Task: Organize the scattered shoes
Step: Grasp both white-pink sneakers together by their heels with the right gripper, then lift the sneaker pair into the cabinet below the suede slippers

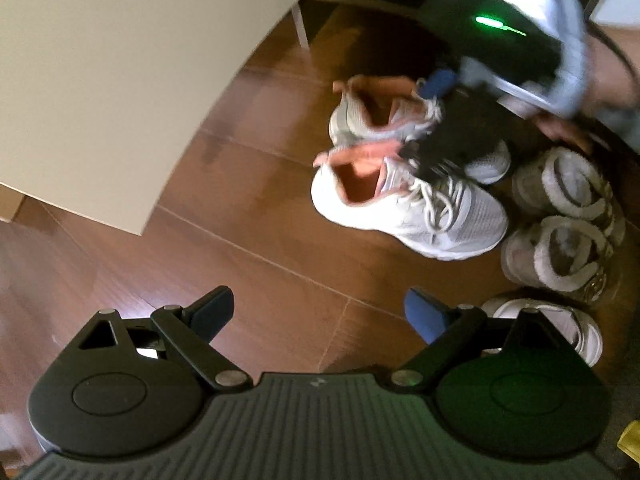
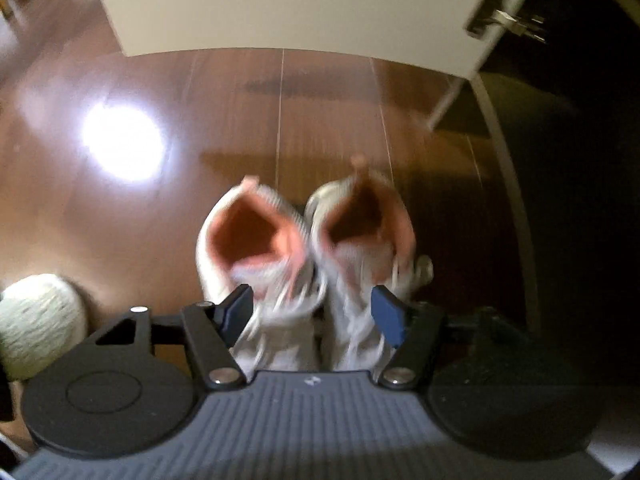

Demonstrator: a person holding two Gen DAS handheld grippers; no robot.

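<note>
We bring the right gripper (image 2: 312,316) down over the pink-lined sneakers (image 2: 304,256) on the wood floor (image 2: 240,120), near the white cabinet (image 2: 280,0) — jaws apart, both shoes between them. Grip them evenly together. Left gripper (image 1: 320,316) hangs apart, empty.

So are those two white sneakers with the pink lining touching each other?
Touching. In the right wrist view, the left sneaker and right sneaker press side by side with no floor showing between them, though the picture is blurred.
</note>
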